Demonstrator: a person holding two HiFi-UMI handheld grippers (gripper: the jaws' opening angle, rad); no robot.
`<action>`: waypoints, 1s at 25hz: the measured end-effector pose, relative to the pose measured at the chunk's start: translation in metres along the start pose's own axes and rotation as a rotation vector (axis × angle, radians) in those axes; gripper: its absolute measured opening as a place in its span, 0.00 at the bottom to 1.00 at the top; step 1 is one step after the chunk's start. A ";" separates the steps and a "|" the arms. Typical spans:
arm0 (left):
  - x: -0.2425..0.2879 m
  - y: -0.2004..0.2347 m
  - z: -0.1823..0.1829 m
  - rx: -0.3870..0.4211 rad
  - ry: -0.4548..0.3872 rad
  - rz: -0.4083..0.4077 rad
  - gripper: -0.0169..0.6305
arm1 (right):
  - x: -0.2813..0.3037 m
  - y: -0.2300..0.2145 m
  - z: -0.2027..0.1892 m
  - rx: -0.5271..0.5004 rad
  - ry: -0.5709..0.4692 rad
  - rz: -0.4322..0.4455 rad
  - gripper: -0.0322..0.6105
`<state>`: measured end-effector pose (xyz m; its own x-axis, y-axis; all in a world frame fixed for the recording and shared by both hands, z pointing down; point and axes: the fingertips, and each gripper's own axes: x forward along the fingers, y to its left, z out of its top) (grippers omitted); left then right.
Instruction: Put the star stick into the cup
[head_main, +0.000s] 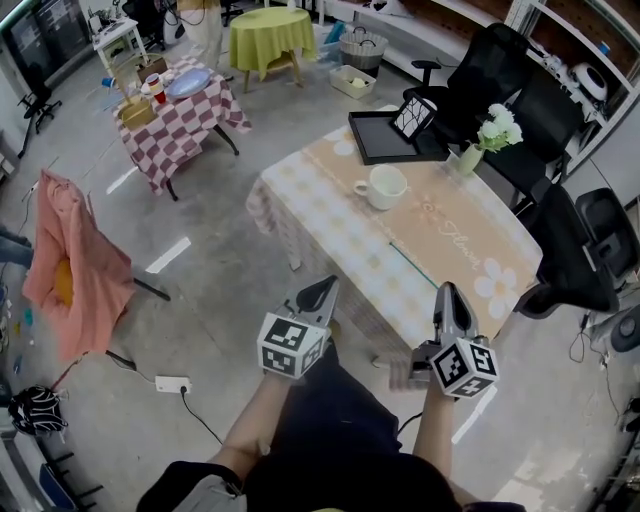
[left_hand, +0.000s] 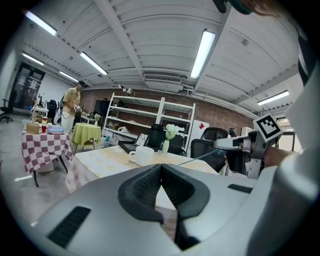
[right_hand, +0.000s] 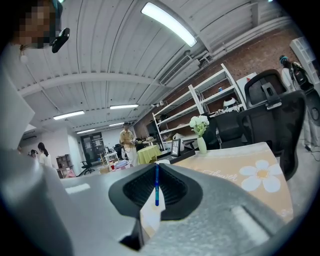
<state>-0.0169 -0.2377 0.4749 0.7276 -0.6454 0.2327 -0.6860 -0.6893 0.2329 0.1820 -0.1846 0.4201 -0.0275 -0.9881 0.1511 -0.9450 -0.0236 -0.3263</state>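
A white cup (head_main: 382, 186) stands on the beige-clothed table (head_main: 470, 235), towards its far side; it also shows in the left gripper view as the cup (left_hand: 143, 155). My right gripper (head_main: 450, 293) is shut on the thin blue-green star stick (right_hand: 156, 185), which lies upright between its pads. The stick (head_main: 412, 268) reaches forward over the table's near edge, well short of the cup. In the left gripper view the same stick (left_hand: 200, 158) runs out from the right gripper. My left gripper (head_main: 325, 285) hangs left of the table's near corner, shut with nothing in it.
A black tray (head_main: 372, 140) with a framed picture and a vase of white flowers (head_main: 492, 132) stand at the table's far end. Black office chairs (head_main: 575, 250) line its right side. A checked table (head_main: 175, 120), a cloth-draped chair (head_main: 75, 265) and a power strip (head_main: 172, 383) are to the left.
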 end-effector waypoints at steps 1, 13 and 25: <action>0.003 0.002 0.000 -0.004 0.003 -0.001 0.04 | 0.003 0.001 0.000 0.001 0.005 0.002 0.08; 0.048 0.010 -0.001 -0.013 0.045 -0.038 0.04 | 0.033 -0.022 0.000 0.020 0.025 -0.036 0.08; 0.090 0.024 0.014 0.005 0.061 -0.063 0.04 | 0.067 -0.044 0.012 0.035 0.014 -0.075 0.08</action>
<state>0.0321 -0.3166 0.4886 0.7670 -0.5797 0.2750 -0.6389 -0.7294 0.2444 0.2254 -0.2515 0.4332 0.0385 -0.9811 0.1898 -0.9326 -0.1035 -0.3457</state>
